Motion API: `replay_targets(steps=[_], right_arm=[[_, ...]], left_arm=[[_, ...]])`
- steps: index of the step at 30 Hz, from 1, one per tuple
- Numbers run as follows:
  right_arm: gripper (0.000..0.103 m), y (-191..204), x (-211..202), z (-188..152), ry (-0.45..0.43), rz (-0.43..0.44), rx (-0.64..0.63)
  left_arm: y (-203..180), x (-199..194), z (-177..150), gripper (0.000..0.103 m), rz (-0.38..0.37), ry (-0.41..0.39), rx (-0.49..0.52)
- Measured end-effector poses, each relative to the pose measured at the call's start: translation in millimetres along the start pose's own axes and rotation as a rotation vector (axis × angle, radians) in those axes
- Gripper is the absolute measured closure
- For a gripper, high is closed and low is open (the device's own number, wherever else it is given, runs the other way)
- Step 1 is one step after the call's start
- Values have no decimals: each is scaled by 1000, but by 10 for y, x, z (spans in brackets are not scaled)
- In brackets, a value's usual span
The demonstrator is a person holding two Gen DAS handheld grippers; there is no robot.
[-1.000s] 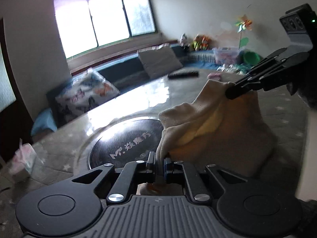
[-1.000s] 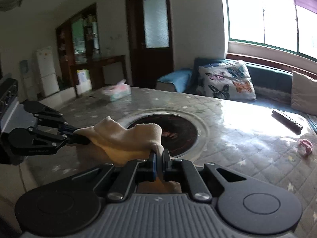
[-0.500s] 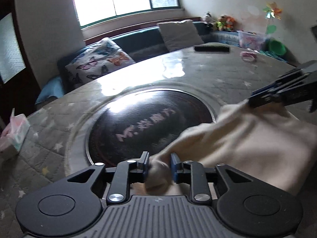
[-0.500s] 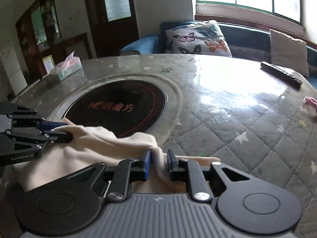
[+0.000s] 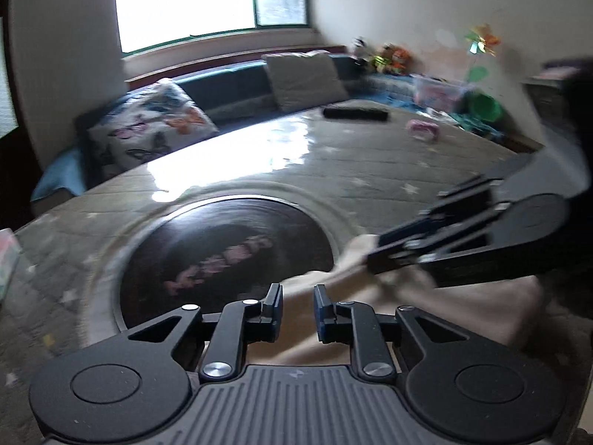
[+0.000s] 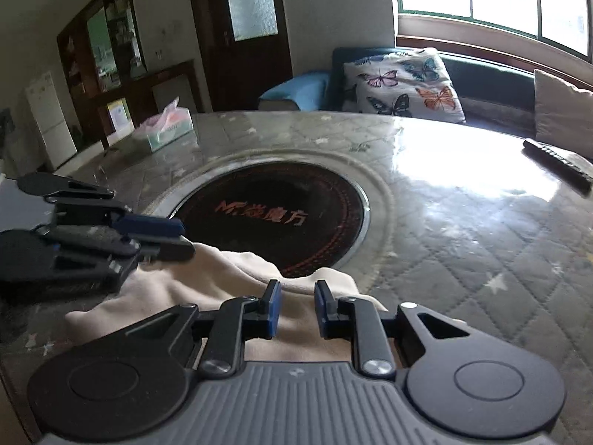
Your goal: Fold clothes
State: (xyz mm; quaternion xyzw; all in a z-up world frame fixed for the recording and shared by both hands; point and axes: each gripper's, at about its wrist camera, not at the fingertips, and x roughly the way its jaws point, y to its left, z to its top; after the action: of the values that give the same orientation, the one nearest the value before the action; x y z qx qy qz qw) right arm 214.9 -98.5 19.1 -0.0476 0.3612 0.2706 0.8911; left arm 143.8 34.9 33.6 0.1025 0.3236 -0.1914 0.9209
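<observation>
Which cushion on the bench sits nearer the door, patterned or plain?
The white butterfly-print cushion: it sits beside the blue pad toward the dark wooden door. The plain beige cushion is farther along under the window.

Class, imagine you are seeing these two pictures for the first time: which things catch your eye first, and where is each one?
First comes the cream garment, lying crumpled at the near edge of the quilted table, with the left hand-held gripper and the right hand-held gripper open over it. Behind it, the dark round plate with red lettering is set into the table's middle. Farther back, a butterfly cushion rests on the bench under the bright window.
</observation>
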Motion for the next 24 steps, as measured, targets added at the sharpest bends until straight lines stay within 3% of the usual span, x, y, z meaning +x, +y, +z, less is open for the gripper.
replay_targets(steps=[7,15,24], right_arm=[[84,24,193,-14,23,-27,-16],[84,-28,177,-10,21,-19,-11],[84,-27,-325,-164,-8,-16,-26]], left_arm=[[14,395,52,83,1,83,-41],[26,403,2,82,-3,69,-44],[-13,398,14,81,15,68,-30]])
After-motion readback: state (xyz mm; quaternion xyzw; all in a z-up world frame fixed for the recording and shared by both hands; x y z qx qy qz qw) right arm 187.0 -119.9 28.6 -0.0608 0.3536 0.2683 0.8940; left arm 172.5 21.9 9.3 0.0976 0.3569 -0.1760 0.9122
